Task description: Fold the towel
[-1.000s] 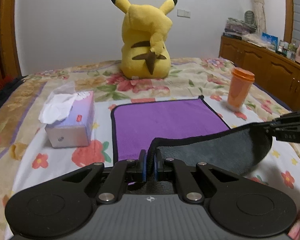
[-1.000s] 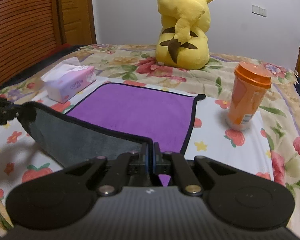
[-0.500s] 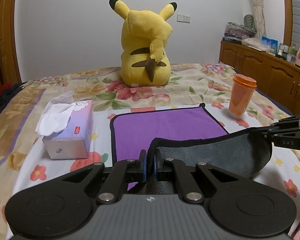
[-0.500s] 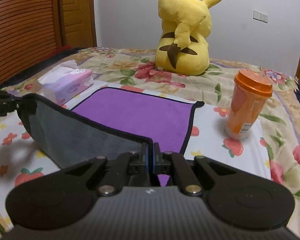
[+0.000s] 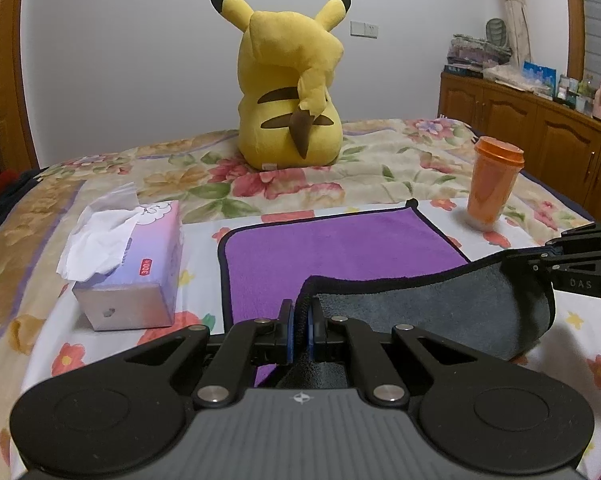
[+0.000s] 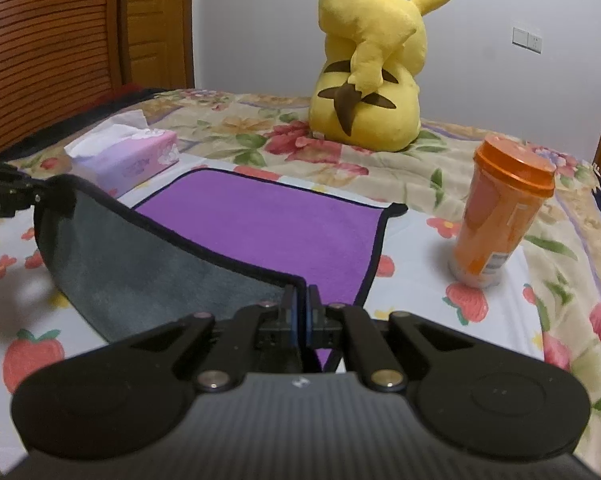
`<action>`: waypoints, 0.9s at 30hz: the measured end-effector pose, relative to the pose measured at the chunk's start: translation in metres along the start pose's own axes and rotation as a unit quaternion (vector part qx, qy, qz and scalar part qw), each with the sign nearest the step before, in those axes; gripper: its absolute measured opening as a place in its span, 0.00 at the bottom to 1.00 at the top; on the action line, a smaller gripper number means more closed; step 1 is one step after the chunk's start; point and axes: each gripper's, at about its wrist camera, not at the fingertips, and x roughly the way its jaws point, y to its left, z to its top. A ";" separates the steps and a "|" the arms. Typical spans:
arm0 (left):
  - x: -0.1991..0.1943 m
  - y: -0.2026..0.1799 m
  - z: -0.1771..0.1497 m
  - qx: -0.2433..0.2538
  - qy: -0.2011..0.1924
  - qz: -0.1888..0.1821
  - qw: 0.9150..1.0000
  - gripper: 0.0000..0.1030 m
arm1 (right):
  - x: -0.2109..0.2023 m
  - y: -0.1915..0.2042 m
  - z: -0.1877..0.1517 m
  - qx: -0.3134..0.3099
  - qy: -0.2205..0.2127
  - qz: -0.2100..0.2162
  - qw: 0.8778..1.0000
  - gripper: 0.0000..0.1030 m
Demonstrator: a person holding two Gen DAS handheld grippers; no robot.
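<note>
Both grippers are held low over the bed, pointing the same way toward the far wall. The left gripper (image 5: 299,322) has its jaws pressed together on a corner of the towel (image 5: 440,304). The right gripper (image 6: 300,312) is clamped the same way on the neighbouring corner, level with the left and well apart from it, the lifted edge hanging between them.

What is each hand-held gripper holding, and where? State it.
Both hold the towel: left hand-held gripper and right hand-held gripper each pinch a near corner.
</note>
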 end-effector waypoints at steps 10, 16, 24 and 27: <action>0.006 -0.001 0.007 0.007 -0.007 0.000 1.000 0.09 | 0.006 -0.005 0.005 -0.007 -0.018 -0.003 1.000 0.04; 0.010 0.003 0.020 0.005 -0.018 0.001 1.000 0.09 | 0.007 -0.008 0.013 -0.007 -0.033 -0.004 0.999 0.04; 0.013 0.007 0.036 0.001 -0.033 0.002 0.999 0.09 | 0.006 -0.013 0.028 -0.009 -0.057 -0.007 0.998 0.04; 0.015 0.007 0.040 0.004 -0.036 0.003 0.999 0.09 | 0.005 -0.014 0.033 -0.009 -0.063 -0.009 0.998 0.04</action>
